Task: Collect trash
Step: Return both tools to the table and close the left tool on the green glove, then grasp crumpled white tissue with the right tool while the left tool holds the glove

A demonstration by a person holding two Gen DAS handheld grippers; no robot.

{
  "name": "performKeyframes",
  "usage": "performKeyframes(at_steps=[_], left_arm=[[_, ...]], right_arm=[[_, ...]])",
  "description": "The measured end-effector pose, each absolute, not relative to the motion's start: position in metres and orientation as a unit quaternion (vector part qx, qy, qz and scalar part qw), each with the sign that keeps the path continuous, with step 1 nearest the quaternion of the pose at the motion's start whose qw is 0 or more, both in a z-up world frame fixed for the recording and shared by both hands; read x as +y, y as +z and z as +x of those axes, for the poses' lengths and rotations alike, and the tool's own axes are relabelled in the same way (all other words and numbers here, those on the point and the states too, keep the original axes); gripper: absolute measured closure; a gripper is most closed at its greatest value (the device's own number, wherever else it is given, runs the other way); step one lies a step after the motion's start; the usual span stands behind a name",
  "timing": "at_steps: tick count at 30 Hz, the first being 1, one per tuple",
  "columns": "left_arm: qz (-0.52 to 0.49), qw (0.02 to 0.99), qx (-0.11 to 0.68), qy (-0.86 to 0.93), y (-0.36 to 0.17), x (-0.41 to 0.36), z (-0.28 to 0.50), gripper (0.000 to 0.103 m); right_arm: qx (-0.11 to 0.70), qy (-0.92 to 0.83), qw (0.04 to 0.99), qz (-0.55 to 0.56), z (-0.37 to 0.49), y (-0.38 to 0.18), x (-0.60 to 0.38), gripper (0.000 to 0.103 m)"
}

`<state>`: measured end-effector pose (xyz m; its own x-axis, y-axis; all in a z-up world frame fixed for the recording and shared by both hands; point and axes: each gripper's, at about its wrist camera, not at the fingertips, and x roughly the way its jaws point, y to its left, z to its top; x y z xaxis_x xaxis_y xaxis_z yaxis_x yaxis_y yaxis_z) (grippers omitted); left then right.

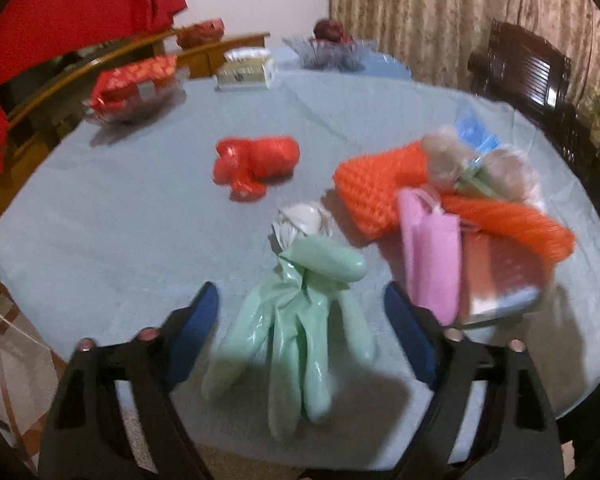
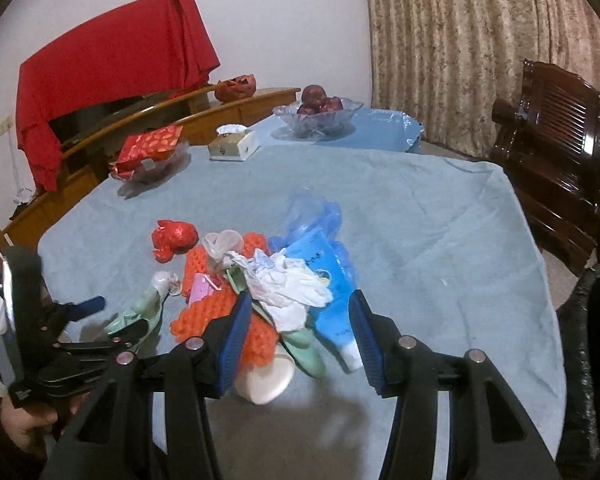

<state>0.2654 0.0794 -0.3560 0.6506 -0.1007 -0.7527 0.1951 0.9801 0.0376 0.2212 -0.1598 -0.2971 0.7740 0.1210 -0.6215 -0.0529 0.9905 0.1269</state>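
A heap of trash lies on the blue tablecloth [image 1: 120,220]. A mint green glove [image 1: 300,320] lies flat between the pads of my left gripper [image 1: 302,312], which stands open; the pads do not touch it. Beyond it are a crumpled red wrapper [image 1: 256,164], an orange foam net [image 1: 380,188] and a pink paper bag [image 1: 432,256]. My right gripper [image 2: 300,320] is open above the near side of the heap, over white tissue [image 2: 284,284], a blue packet [image 2: 332,308] and a white cup [image 2: 266,380]. The left gripper [image 2: 116,316] shows at the left, over the glove [image 2: 136,316].
At the table's far side stand a glass fruit bowl [image 2: 320,116], a tissue box [image 2: 234,144] and a dish with a red packet [image 2: 150,152]. A dark wooden chair [image 2: 552,152] is on the right. A wooden bench with red cloth [image 2: 112,64] runs along the left. A hand [image 2: 24,428] grips the left tool.
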Motion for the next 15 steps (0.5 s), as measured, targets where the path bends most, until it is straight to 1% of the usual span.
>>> performKeyframes(at_steps=[1, 3, 4, 6, 7, 8, 11, 15], left_arm=[[0.059, 0.905, 0.413, -0.083, -0.360, 0.081, 0.270, 0.036], [0.062, 0.899, 0.425, -0.084, -0.370, 0.084, 0.283, 0.042], [0.061, 0.896, 0.430, -0.089, -0.373, 0.085, 0.288, 0.050], [0.064, 0.895, 0.431, -0.097, -0.379, 0.086, 0.293, 0.057], [0.066, 0.895, 0.430, -0.104, -0.379, 0.084, 0.293, 0.070], [0.068, 0.895, 0.428, -0.109, -0.378, 0.082, 0.293, 0.078], [0.071, 0.902, 0.413, -0.106, -0.369, 0.077, 0.292, 0.086], [0.061, 0.914, 0.389, -0.102, -0.347, 0.076, 0.285, 0.087]], right_arm=[[0.335, 0.047, 0.940, 0.050, 0.225, -0.299, -0.156, 0.053], [0.338, 0.050, 0.939, 0.048, 0.232, -0.301, -0.153, 0.053], [0.340, 0.052, 0.938, 0.047, 0.235, -0.302, -0.150, 0.053], [0.341, 0.054, 0.937, 0.046, 0.242, -0.304, -0.148, 0.053], [0.343, 0.056, 0.937, 0.045, 0.245, -0.306, -0.146, 0.053], [0.344, 0.056, 0.936, 0.045, 0.248, -0.307, -0.145, 0.054], [0.352, 0.056, 0.933, 0.044, 0.256, -0.313, -0.143, 0.055], [0.373, 0.064, 0.924, 0.048, 0.268, -0.325, -0.142, 0.064]])
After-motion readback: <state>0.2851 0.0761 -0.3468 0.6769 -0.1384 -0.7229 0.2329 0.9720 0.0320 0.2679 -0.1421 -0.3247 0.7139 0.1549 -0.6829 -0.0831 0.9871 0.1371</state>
